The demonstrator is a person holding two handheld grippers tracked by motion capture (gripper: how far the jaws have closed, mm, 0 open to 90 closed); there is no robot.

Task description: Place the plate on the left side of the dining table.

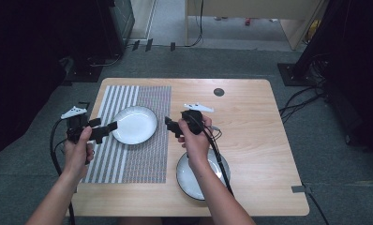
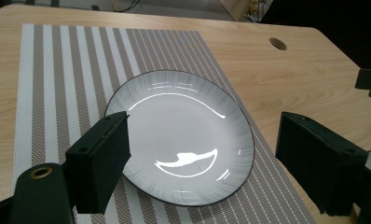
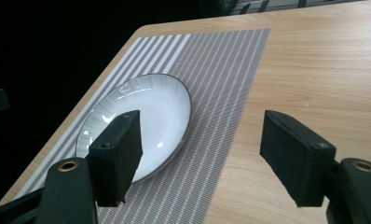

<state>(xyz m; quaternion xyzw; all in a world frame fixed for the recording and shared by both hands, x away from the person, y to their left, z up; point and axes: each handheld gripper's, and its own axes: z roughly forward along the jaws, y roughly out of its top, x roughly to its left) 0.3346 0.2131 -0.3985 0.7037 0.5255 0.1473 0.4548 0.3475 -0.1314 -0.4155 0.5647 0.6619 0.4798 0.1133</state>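
Wooden table [image 1: 250, 122] on grey carpet, seemingly, carries a striped mat [image 1: 142, 159]; both grippers [image 1: 105, 131] [image 1: 173, 125] released.

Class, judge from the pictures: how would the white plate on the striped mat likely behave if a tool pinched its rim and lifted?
The plate looks glazed, with bright glare, so it would probably slip. It looks ceramic: probably stiff and breakable. Shallow and flat on the mat, it seems unlikely to roll.

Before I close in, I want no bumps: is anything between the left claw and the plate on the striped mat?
Nothing visible. The left claw hangs open at the left rim of the plate on the striped mat; the gap between holds only mat.
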